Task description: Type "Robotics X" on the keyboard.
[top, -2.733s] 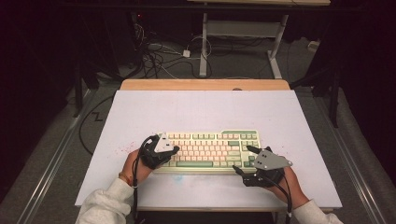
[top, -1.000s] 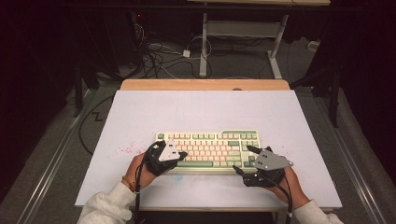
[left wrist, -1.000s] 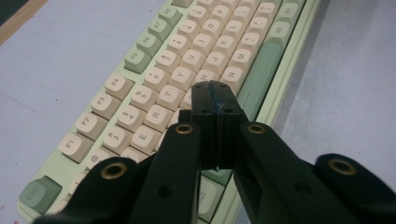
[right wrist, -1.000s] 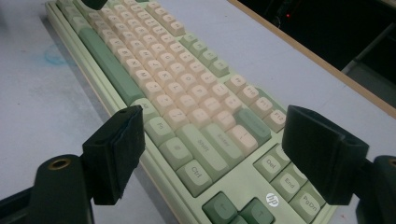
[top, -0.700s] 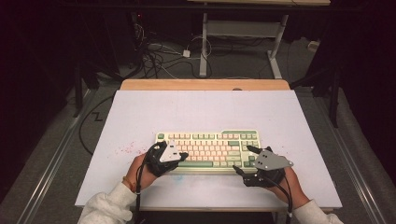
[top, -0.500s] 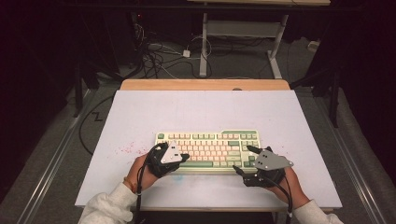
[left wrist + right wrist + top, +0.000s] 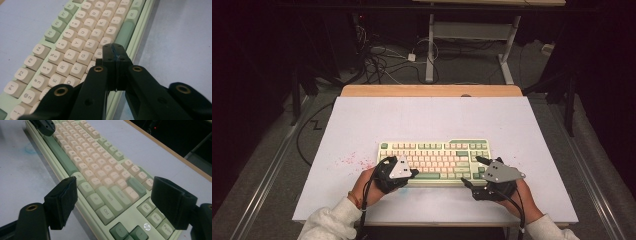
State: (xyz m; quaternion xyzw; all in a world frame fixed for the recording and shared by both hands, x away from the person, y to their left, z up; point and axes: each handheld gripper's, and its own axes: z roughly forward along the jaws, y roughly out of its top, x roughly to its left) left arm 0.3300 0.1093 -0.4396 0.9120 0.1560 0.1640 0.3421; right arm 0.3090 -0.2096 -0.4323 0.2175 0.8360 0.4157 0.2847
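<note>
Keyboard [image 7: 435, 161], pale green case with cream and green keycaps, lying flat on the white tabletop [image 7: 432, 117], long side parallel to the near edge, nearer that edge than the far one and roughly centred between the left and right edges; left gripper [image 7: 408, 173] down at the keyboard's near-left corner, jaws pressed together with nothing between them; in the left gripper view the same left gripper [image 7: 115, 51] with tips closed flush, poised over the bottom letter row just beside the green space bar [image 7: 125, 33], whether touching a key or just above it, cannot tell; right gripper [image 7: 473, 171] at the keyboard's near-right corner, jaws spread wide; in the right gripper view that right gripper [image 7: 113, 202] straddling the right end of the board, one pad over the tabletop just off the near edge of the case, the other over the Del, End and PgDn cluster, Shift, Ctrl and arrow keys lying in the gap, no pad pressing on anything; closed tip of the left gripper also visible far off at the top left of that view, over the keys; faint red speckles [image 7: 354, 161] on the tabletop left of the keyboard, towards the left edge; bare wooden strip [image 7: 432, 90] along the tabletop's far edge; pale sleeves coming in over the near edge behind both grippers.
</note>
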